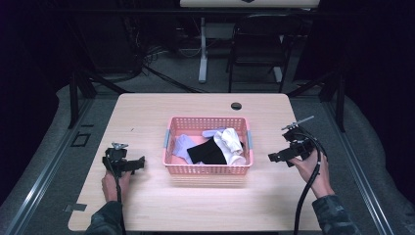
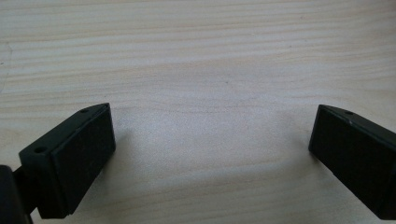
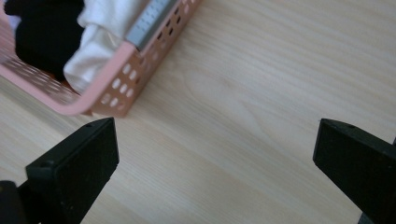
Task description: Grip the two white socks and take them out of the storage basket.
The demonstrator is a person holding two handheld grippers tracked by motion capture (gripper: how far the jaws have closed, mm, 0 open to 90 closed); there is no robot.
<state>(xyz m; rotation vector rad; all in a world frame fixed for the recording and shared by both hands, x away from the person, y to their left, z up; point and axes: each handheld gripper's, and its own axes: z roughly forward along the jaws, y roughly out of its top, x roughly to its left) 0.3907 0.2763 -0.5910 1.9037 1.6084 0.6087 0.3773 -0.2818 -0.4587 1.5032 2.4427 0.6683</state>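
A pink perforated basket stands at the middle of the wooden table. Inside it lie a white cloth, a black cloth and a pale lilac cloth. My left gripper rests low on the table left of the basket, open, with bare wood between its jaws. My right gripper is held just right of the basket, open and holding nothing. In the right gripper view the basket's corner shows with the white cloth and the black cloth inside.
A round cable hole sits near the table's far edge. Behind the table stand a dark chair and a white desk leg on the floor. Bare wood lies in front of the basket and on both sides of it.
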